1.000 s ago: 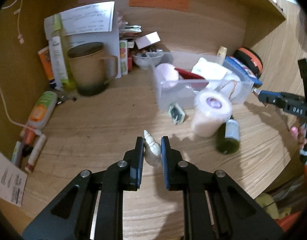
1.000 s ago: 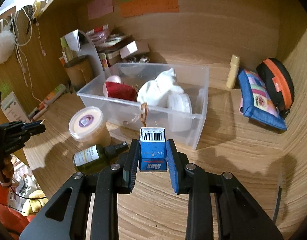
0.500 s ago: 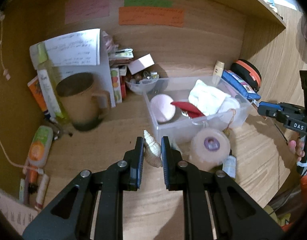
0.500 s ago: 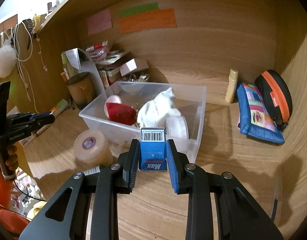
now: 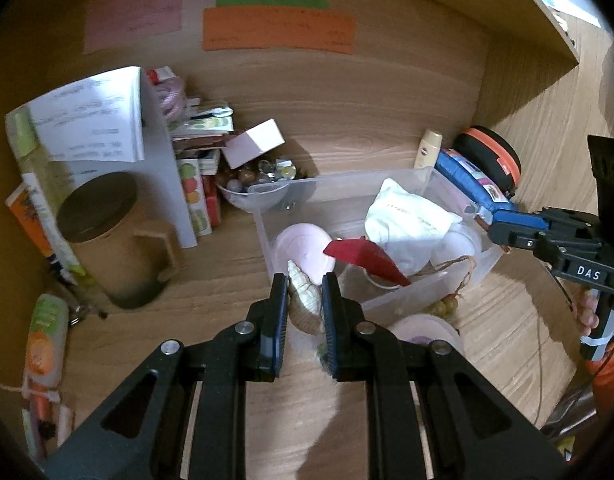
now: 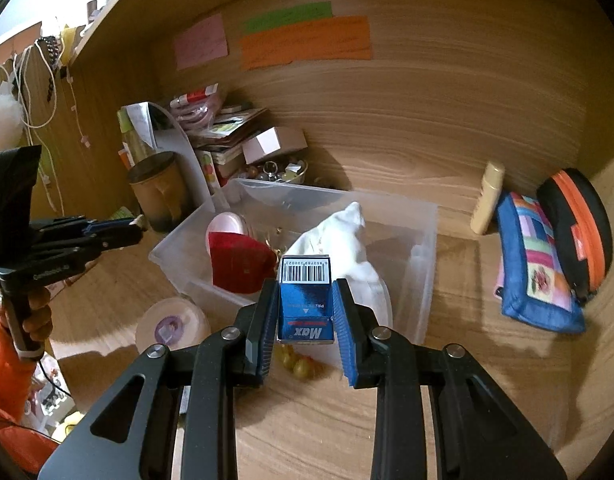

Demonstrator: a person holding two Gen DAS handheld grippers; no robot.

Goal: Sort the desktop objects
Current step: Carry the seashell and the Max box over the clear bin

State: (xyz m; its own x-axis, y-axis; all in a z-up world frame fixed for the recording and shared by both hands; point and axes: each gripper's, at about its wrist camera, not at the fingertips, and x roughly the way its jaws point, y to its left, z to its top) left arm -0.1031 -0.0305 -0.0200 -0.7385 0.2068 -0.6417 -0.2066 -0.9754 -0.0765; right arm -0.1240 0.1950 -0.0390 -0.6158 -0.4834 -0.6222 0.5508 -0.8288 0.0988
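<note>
Seashell (image 5: 305,300) and blue staple box (image 6: 305,300) are each carried toward the clear plastic bin (image 6: 421,264), which reads as the collecting point for the loose items. The left gripper (image 5: 304,312) has its fingers narrowed onto the pale spiral seashell, pinching its flanks with the pointed tip up, just short of the bin's near corner; held this way the shell should drop in without rolling. The right gripper (image 6: 305,312) has its fingers pressed on the two flat sides of the staple box, barcode end forward, at the bin's near wall, a stable hold for a squared carton. Inside the bin lie a red cloth item (image 6: 239,264), a white pouch (image 6: 339,240) and a pink round case (image 5: 303,246), so free floor is mostly along the back wall. Outside the bin's front wall, on the worktop, stand a lidded tub (image 6: 173,326) and some yellow-green beads (image 6: 295,362), seemingly unsorted.
</note>
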